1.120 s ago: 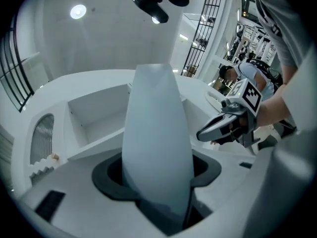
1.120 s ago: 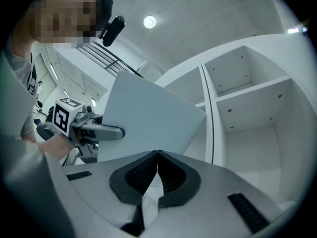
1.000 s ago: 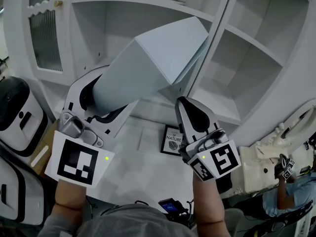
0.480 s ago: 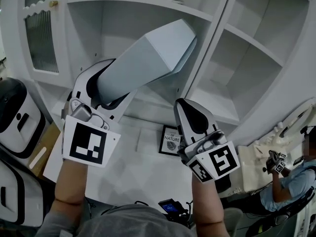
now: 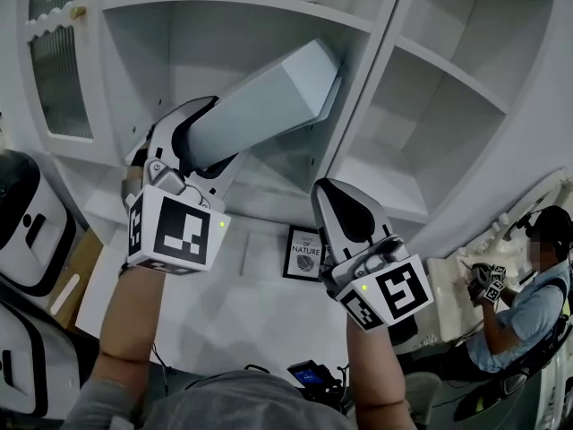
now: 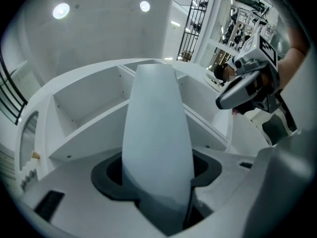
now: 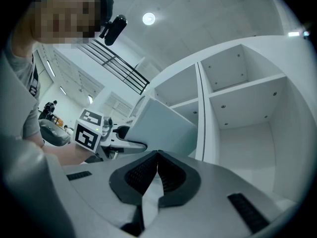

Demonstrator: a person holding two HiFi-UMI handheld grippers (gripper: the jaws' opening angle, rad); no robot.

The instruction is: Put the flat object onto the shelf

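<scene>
**Flat object gripped by your left gripper, aimed into the shelf**

Flat object [image 5: 260, 106]: a smooth, matte, pale grey-blue slab with crisp edges and a squared-off end. Your left gripper [image 5: 199, 141] has it clamped by its near end, the dark pads pressing on both broad faces. It is tilted up and away from you. Its far end reaches into the opening of the left-hand compartment of the white shelf [image 5: 242, 3], under the upper board and just beside the upright divider [image 5: 369, 79]. You cannot tell from these views whether it touches the divider or any board.

Your right gripper [image 5: 342, 200] hangs lower, well apart from the slab. Its ribbed black pads are pressed together with nothing between them.

The shelf boards are plain, painted and matte. To the left is a door with ribbed glass [image 5: 54, 70] and a small brass knob [image 5: 79, 12]. On the white counter [image 5: 224, 303] below lies a small dark-framed card [image 5: 304, 252]. A seated person [image 5: 519, 303] is at the far right.
</scene>
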